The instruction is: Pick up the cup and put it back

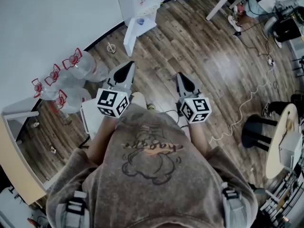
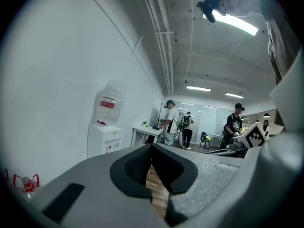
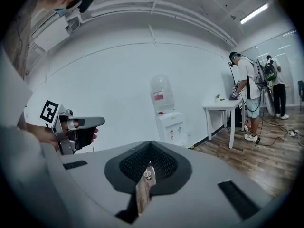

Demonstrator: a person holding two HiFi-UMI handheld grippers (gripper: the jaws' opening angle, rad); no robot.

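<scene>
Both my forearms [image 1: 101, 137] reach out ahead of my chest, side by side. My left gripper [image 1: 129, 66] points almost level, jaws closed tip to tip, empty. My right gripper [image 1: 181, 76] tips slightly downward, jaws pressed together, empty too

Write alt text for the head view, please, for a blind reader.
Seen from above, a person in a grey printed T-shirt holds a grey left gripper and right gripper, both shut and empty, over a brown wood-plank floor. Ahead, a small pale cup stands on it near a white water dispenser.
</scene>
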